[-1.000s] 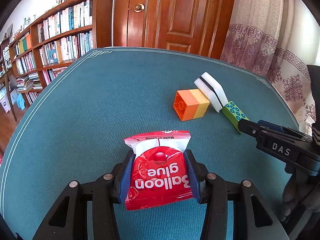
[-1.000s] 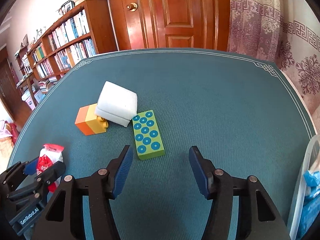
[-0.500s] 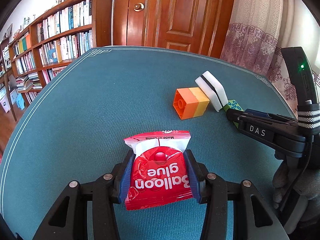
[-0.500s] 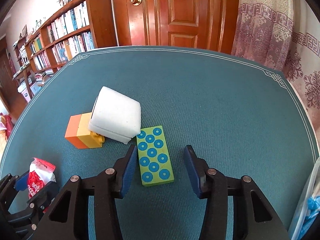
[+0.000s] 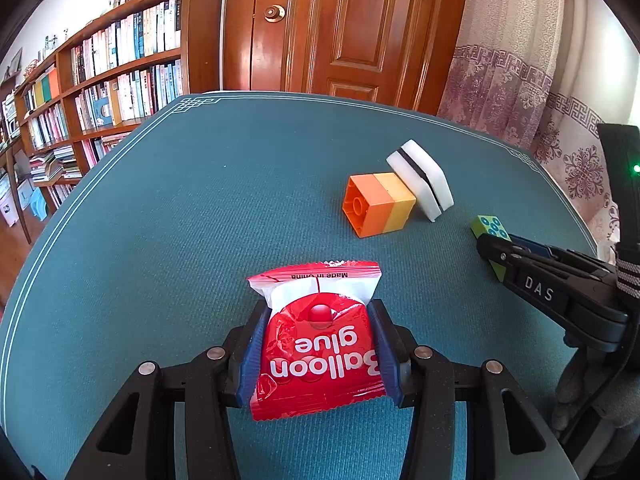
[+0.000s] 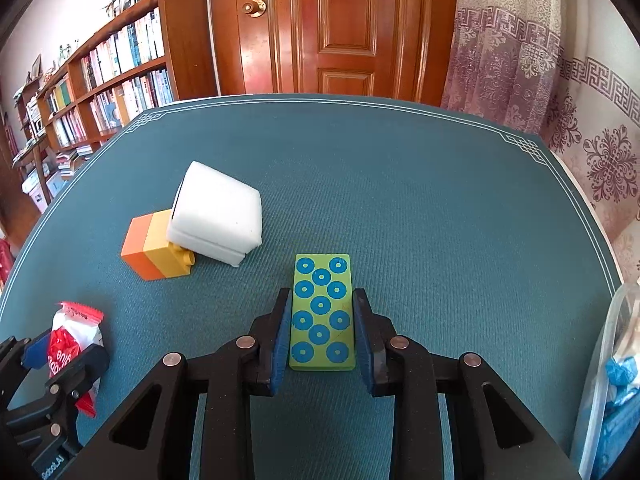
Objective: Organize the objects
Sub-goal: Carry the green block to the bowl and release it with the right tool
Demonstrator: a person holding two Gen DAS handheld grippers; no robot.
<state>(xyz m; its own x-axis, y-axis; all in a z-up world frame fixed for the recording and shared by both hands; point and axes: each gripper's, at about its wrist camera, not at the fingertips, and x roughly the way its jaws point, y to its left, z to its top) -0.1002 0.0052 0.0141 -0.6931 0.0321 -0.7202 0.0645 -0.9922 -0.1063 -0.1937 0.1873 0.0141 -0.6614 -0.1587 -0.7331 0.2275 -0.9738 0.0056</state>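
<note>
left wrist: low, near | right wrist: same | shared: table (image 5: 200, 200)
</note>
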